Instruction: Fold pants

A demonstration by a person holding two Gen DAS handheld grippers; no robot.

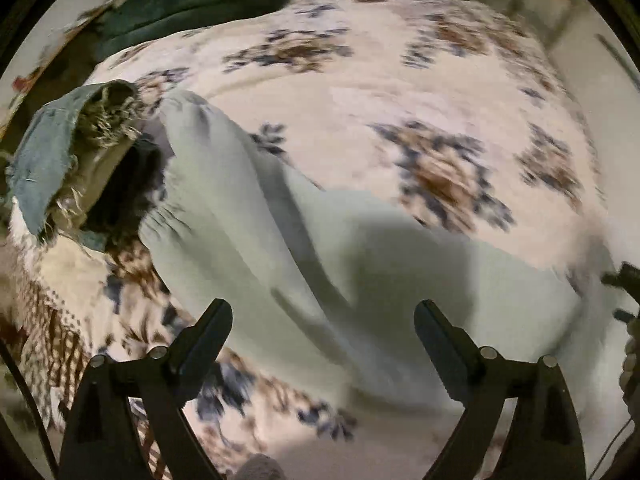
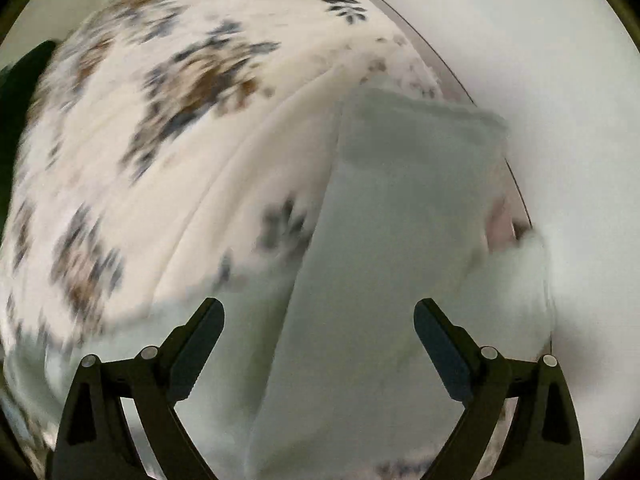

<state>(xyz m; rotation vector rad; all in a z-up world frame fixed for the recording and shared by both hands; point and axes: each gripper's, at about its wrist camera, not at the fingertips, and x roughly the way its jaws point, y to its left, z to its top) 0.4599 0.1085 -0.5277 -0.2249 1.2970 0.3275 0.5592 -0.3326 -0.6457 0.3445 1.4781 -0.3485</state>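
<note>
Since both claws, left claw (image 1: pixel 323 322) and right claw (image 2: pixel 319 320), hang open and empty, regrip the pants (image 2: pixel 400 208) at matched corners, folding evenly on the bed (image 1: pixel 400 92).

My left gripper (image 1: pixel 323 320) has two matte black fingers (image 1: pixel 218 320) with flat rectangular pads, rising from the lower frame on black linkage arms with round silver pins. My right gripper (image 2: pixel 319 318) looks identical: black fingers (image 2: pixel 430 320), angular black arms, silver pins at the joints.

Floral bedspread (image 1: pixel 400 92) — pale pants (image 1: pixel 248 216), frayed jeans (image 1: pixel 44 156)
</note>
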